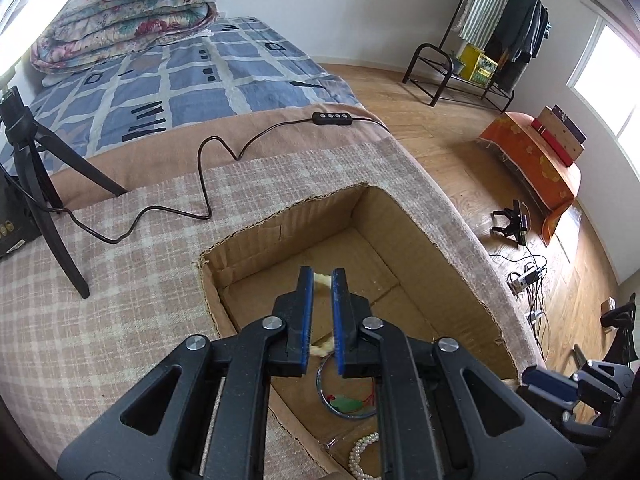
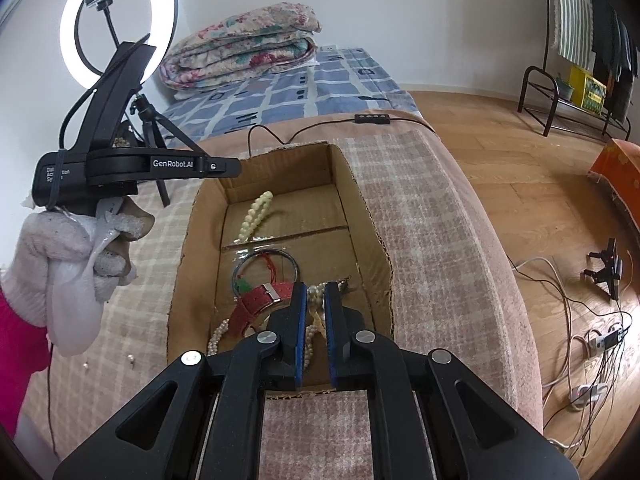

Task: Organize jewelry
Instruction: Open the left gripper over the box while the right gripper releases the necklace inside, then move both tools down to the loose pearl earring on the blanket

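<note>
An open cardboard box sits on a plaid blanket. Inside lie a cream bead strand, a metal bangle with a green tag, a red watch strap and a white pearl strand. My left gripper hangs over the box with its jaws narrowly apart; the cream bead strand shows between them. My right gripper is low in the box's near end, jaws narrowly apart around a pearl strand. The bangle shows below the left gripper.
A tripod with a ring light stands on the blanket left of the box, its cable trailing across. A folded quilt lies on the bed behind. Wooden floor with cables lies to the right.
</note>
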A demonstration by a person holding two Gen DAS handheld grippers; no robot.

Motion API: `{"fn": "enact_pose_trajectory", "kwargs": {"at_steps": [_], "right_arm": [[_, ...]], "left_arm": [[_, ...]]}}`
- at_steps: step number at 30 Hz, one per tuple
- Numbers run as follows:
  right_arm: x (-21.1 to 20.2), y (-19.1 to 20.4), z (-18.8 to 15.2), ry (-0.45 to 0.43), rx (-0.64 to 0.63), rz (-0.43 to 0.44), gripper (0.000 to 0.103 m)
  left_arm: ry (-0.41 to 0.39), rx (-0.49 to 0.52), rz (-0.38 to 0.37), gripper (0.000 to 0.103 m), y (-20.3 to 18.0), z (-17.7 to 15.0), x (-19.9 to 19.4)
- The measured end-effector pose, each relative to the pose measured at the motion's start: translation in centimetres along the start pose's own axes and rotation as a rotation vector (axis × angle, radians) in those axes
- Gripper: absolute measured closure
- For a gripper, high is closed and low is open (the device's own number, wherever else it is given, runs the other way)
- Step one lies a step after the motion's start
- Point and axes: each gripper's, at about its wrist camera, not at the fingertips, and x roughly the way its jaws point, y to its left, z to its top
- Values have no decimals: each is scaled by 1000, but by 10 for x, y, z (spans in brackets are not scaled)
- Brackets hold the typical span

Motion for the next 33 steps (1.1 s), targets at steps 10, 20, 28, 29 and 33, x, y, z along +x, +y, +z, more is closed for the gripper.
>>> {"fn": "enact_pose_trajectory", "kwargs": {"at_steps": [10, 20, 28, 29, 33], "right_arm": [[-5, 18, 3, -16, -27, -50, 22], [-24, 37, 3, -35, -56, -64, 22], [-44, 58, 2, -50, -74, -87, 22], [-46, 60, 2, -53, -75, -90, 22], [-55, 73, 1, -58, -82, -93, 22]], "left_arm": [[-37, 30, 24, 43, -2, -3, -20], [-79, 65, 51, 43, 2, -11, -58], [-133, 82, 66, 43, 7, -18, -104], [-140, 82, 69, 43, 9, -19, -110], [-162, 73, 79, 43, 17, -28, -133]]}}
